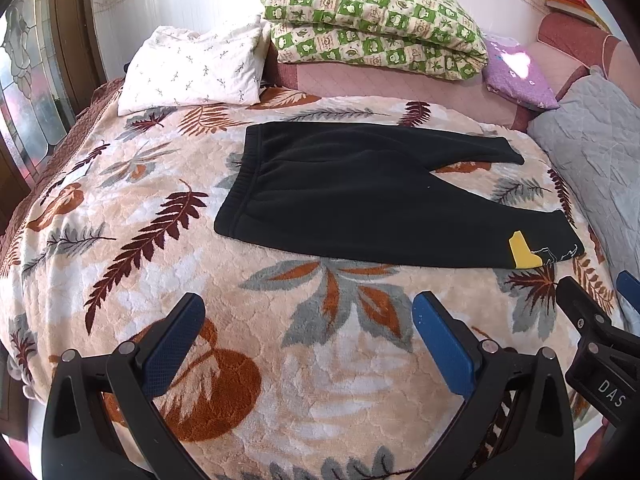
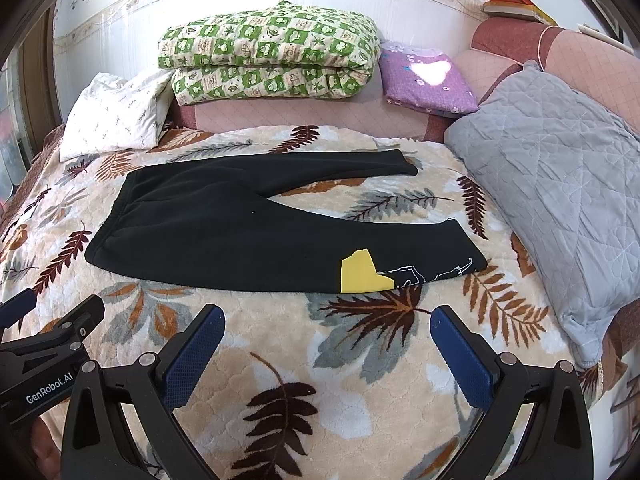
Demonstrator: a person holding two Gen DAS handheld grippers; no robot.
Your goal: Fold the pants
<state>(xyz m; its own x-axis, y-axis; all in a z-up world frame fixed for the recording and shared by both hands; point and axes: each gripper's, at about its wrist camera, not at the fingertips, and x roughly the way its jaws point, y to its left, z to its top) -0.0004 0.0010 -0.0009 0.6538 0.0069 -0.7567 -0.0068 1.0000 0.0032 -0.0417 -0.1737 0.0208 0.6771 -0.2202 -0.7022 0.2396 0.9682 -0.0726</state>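
Black pants (image 1: pixel 360 196) lie flat on the leaf-patterned blanket (image 1: pixel 280 340), waistband to the left, two legs spread apart to the right. The near leg has a yellow patch (image 1: pixel 520 254) near its cuff. The pants also show in the right wrist view (image 2: pixel 240 228) with the yellow patch (image 2: pixel 360 274). My left gripper (image 1: pixel 308 316) is open and empty, hovering short of the pants' near edge. My right gripper (image 2: pixel 326 332) is open and empty, just short of the near leg's cuff. Each gripper shows at the edge of the other's view.
A white pillow (image 1: pixel 192 72), a folded green-checked quilt (image 1: pixel 372 24) and a purple cloth (image 1: pixel 516 76) lie at the bed's far side. A grey quilted pillow (image 2: pixel 560 184) lies at the right. A dark wooden door frame (image 1: pixel 72 40) stands at the left.
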